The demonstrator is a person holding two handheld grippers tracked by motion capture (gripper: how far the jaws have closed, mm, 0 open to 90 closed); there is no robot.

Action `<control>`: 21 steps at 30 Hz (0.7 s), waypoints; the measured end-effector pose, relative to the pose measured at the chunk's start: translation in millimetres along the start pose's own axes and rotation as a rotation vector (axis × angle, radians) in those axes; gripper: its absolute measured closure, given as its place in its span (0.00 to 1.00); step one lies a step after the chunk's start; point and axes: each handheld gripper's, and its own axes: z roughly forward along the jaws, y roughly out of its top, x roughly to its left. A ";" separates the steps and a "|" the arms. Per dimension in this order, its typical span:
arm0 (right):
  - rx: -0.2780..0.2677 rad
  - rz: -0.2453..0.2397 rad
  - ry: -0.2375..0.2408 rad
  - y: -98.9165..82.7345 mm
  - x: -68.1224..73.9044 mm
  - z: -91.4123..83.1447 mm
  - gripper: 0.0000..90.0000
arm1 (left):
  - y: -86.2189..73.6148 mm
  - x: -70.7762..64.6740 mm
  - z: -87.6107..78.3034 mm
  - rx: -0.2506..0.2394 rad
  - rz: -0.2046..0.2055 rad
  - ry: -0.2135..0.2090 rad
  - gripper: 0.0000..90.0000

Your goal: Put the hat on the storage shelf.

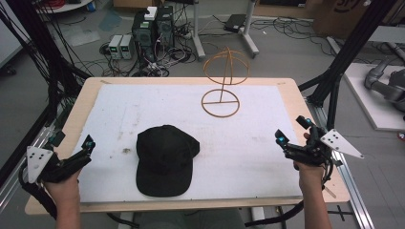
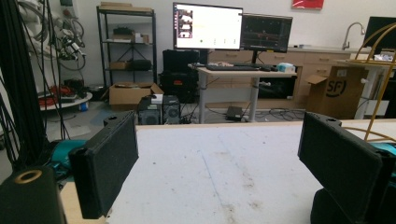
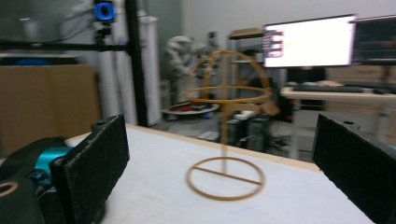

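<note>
The cap [image 1: 165, 160] lies flat on the surface [image 1: 248, 138], near of the stand [image 1: 222, 81], brim toward the person. Left tool [image 1: 89, 144] sits just left of the cap and nearer to it; right tool [image 1: 292, 131] is well apart. Both tools gape wide, empty.

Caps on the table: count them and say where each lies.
1. The black cap lies on the white mat, near the front edge, between the left gripper and right gripper, in front of the wooden stand.
</note>
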 end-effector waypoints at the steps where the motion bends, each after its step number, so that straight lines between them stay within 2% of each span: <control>1: 0.010 -0.003 0.029 0.2 2.9 2.8 0.04 | 0.1 -0.2 0.1 0.000 0.000 -0.001 0.14; 2: 0.011 -0.019 0.053 0.4 5.4 6.0 0.04 | 0.1 -0.3 0.2 0.001 0.002 -0.003 0.14; 6: 0.028 -0.026 0.143 0.1 14.2 17.9 0.04 | 0.1 -0.4 0.0 0.000 -0.001 -0.001 0.14; 11: 0.033 0.005 0.238 0.0 20.6 30.1 0.04 | -0.1 0.3 0.1 -0.001 -0.003 0.000 0.14; 14: 0.047 0.013 0.280 1.5 23.9 36.8 0.04 | -0.5 0.7 0.3 0.001 -0.004 0.000 0.14; 15: 0.047 0.013 0.280 1.5 23.9 36.8 0.04 | -0.5 0.8 0.3 0.002 -0.004 0.000 0.14; 16: 0.054 0.007 0.310 3.5 26.4 42.3 0.04 | -0.4 0.7 0.5 0.001 -0.004 -0.001 0.14; 21: 0.081 0.000 0.352 6.9 33.0 52.7 0.04 | -0.2 0.6 0.6 0.000 -0.005 -0.002 0.14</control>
